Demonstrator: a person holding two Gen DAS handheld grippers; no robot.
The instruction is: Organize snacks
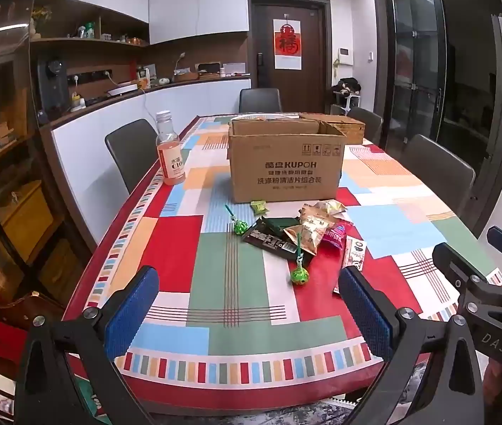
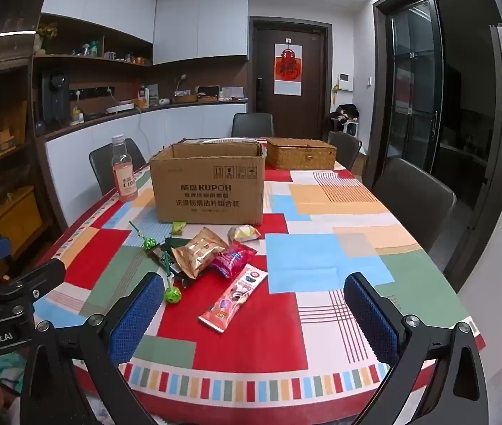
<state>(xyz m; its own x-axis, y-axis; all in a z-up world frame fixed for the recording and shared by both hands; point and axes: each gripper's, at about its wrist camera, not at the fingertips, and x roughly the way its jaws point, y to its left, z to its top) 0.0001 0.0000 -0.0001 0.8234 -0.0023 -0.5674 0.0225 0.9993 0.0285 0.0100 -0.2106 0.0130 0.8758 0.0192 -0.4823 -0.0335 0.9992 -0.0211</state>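
The box (image 2: 210, 184) ahead of both tongs reads "KUPOH" in Latin letters beside Chinese lines, with four handling symbols above; its top flaps stand open. The bottle (image 2: 122, 171) of pink drink, ahead and to the left of the tongs, carries a label with "C100". On the door far ahead hangs a red poster (image 2: 288, 69) with one large Chinese character. The right tongs' housing shows "DAS" in the left view, and the left tongs' housing reads "GenRobot.AI" in the right view. The left tongs (image 1: 247, 310) are spread wide and released, blue pads touching nothing, poised level over the near edge of the tabletop (image 2: 325, 258). The right tongs (image 2: 254, 313) are likewise wide open and empty, held at the same height just to the right of the left pair. The snacks lie loose between the tongs and the box: a pink bar (image 2: 233, 297) closest, straight ahead of the right tongs; a green lollipop (image 1: 299, 272) just ahead of the left tongs; beyond them a gold bag (image 2: 199, 249), a pink pack (image 2: 233, 260), a dark wrapper (image 1: 272, 239), a second lollipop (image 1: 238, 225), a small green candy (image 1: 260, 207) and a pale packet (image 2: 244, 233) near the box's foot. A wicker basket (image 2: 300, 154) sits behind the box, to the right.
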